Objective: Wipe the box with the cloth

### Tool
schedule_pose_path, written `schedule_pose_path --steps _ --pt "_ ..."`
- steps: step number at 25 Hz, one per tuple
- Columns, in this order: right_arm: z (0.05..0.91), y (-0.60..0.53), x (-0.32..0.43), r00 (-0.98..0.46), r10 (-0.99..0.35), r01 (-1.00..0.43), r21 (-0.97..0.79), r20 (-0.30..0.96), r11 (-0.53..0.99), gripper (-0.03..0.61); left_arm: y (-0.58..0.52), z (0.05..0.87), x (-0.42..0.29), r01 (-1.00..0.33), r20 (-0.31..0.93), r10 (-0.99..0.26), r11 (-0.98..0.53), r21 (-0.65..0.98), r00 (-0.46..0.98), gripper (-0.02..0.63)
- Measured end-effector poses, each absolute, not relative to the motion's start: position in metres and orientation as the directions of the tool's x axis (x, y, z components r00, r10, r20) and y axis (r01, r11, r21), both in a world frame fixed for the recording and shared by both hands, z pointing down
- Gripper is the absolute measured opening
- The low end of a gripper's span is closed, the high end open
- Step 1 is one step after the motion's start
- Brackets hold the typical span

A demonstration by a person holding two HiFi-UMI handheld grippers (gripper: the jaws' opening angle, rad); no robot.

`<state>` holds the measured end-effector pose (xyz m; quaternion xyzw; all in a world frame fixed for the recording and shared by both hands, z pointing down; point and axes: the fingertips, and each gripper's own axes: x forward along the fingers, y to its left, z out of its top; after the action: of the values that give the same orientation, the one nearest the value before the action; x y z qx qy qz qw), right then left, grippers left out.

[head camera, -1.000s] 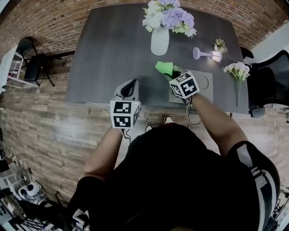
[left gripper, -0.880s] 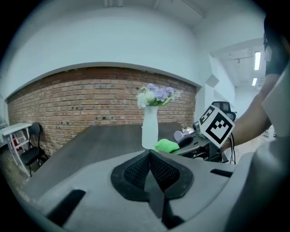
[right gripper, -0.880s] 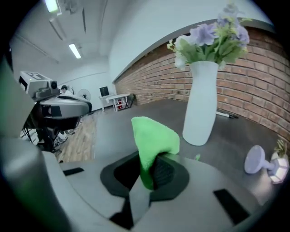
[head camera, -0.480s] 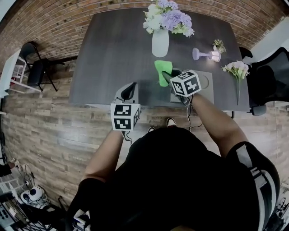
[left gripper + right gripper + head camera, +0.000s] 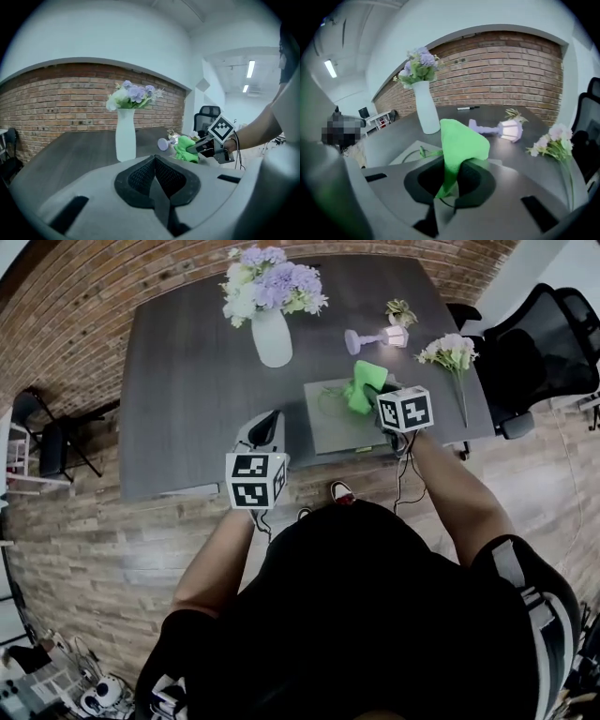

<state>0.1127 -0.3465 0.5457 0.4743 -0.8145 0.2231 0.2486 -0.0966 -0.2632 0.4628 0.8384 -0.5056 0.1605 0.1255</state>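
A flat grey box (image 5: 333, 423) lies near the front edge of the dark table (image 5: 187, 381). My right gripper (image 5: 377, 396) is over the box's far right part, shut on a bright green cloth (image 5: 362, 385). In the right gripper view the cloth (image 5: 461, 140) sticks up out of the right gripper (image 5: 451, 180), with the box's lid (image 5: 410, 152) below to the left. I cannot tell whether the cloth touches the box. My left gripper (image 5: 270, 420) hovers left of the box, and the left gripper (image 5: 154, 171) is shut with nothing in it.
A white vase of lilac and white flowers (image 5: 272, 329) stands behind the box to the left. A small lilac lamp (image 5: 370, 337), a little plant (image 5: 400, 311) and a thin glass vase of pale flowers (image 5: 452, 357) stand at the right. A black office chair (image 5: 539, 338) is beyond the table's right end.
My right gripper has carried the green cloth from the box's left edge over to its right part. The head view has swung, so the table sits further left. The left gripper stays put.
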Motion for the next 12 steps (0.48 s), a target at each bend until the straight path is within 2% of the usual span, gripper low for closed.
schedule_pose_path --steps 7,12 --pt "0.552 -0.332 0.224 -0.257 -0.722 -0.958 -0.074 0.643 0.275 0.043 -0.273 0.465 -0.037 -0.823 0.4 -0.741 -0.564 0.067 0.54 0.008" --pt "0.538 -0.322 0.273 -0.151 -0.754 -0.984 -0.02 0.639 0.179 0.043 -0.271 0.468 -0.024 -0.805 0.407 -0.715 -0.585 0.096 0.568 0.008"
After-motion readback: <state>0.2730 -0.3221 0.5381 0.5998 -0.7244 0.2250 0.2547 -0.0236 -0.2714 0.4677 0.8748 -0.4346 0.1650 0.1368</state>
